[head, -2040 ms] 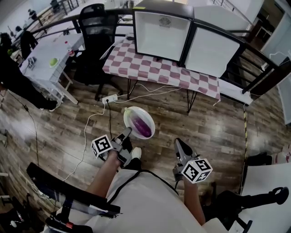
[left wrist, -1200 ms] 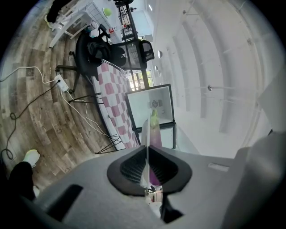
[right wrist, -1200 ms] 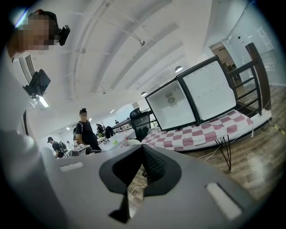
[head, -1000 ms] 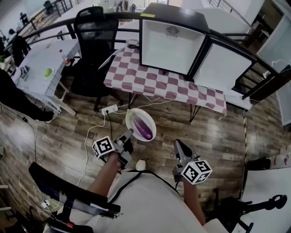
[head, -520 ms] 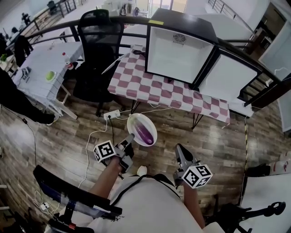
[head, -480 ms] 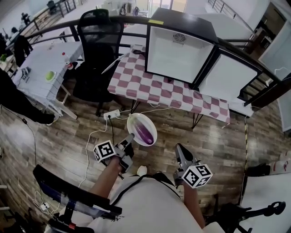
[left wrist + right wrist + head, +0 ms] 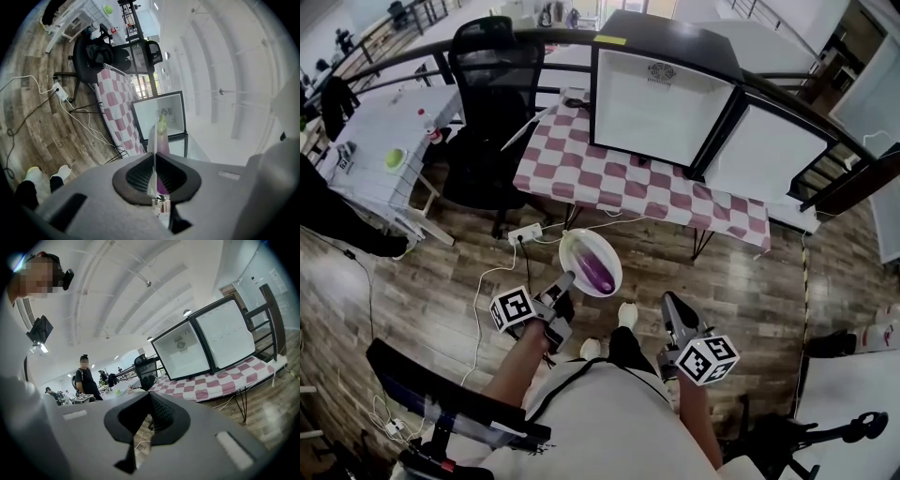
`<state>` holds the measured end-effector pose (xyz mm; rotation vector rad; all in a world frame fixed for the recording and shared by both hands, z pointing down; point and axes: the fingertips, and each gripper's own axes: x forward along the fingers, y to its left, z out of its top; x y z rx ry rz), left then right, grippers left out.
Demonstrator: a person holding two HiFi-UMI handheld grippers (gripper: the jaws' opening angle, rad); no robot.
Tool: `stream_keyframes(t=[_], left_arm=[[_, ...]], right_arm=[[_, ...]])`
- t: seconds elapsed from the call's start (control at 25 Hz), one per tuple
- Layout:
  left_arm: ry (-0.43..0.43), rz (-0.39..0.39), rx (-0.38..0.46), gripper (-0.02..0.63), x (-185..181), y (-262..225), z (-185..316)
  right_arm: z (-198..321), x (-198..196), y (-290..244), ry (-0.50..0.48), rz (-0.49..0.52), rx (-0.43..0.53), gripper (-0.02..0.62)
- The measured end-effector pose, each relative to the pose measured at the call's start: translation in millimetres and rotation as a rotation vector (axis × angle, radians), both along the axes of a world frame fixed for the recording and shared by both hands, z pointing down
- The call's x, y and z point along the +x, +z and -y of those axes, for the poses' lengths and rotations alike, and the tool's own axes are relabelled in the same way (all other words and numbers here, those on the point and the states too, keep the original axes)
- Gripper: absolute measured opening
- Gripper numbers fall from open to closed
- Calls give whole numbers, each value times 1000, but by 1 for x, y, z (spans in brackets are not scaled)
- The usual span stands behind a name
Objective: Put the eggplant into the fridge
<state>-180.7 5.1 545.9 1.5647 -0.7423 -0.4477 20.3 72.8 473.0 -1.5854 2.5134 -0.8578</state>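
Note:
A purple eggplant (image 7: 596, 269) lies in a white plate (image 7: 567, 246) that hangs over the wooden floor. My left gripper (image 7: 566, 278) is shut on the plate's near rim. In the left gripper view the plate's edge (image 7: 153, 140) runs as a thin white line between the pads, with the eggplant (image 7: 162, 140) beyond it. The small fridge (image 7: 661, 108) stands open on a checkered table (image 7: 609, 178), its door (image 7: 764, 141) swung to the right and its white inside bare. My right gripper (image 7: 667, 298) hangs at the right, shut and holding nothing, and points toward the fridge (image 7: 183, 355).
A black office chair (image 7: 492, 94) stands left of the checkered table. A power strip with cables (image 7: 528, 232) lies on the floor under the plate. A white table (image 7: 380, 141) is at far left. A black railing runs behind. People (image 7: 86, 378) stand in the distance.
The person has stepped toward the checkered table, carrying the plate with the eggplant along. A shoe has come forward beneath the plate. Both grippers keep their hold and pose.

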Motion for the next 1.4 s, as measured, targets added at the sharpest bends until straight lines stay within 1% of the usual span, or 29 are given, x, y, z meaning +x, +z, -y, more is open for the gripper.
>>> stream_keyframes(t=[0.28,0.48,0.68,0.84,1.04,1.16,1.32,1.4], left_arm=[[-12,0,-1,21,11,1,15],[-22,-7,9,21,20,0,37],[-47,5,-13,21,26,-2,62],[-59,6,-13,23,37,-4,86],[-64,-11,24,21,56,-10,114],[-79,4,-6,21,61,-6,127],[-98,10,-11,21,71,-9,142],[-104,7,0,23,79,-12,149]], right_arm=[[21,9,4,-24,3,-6,6],[45,15,7,-41,6,-11,6],[76,25,0,-58,4,-8,6],[102,35,-1,-72,8,-2,6],[130,49,-1,-90,12,-1,6],[147,57,0,-100,13,-4,6],[165,67,-2,-127,12,-6,6],[173,74,-2,-141,11,-9,6]])
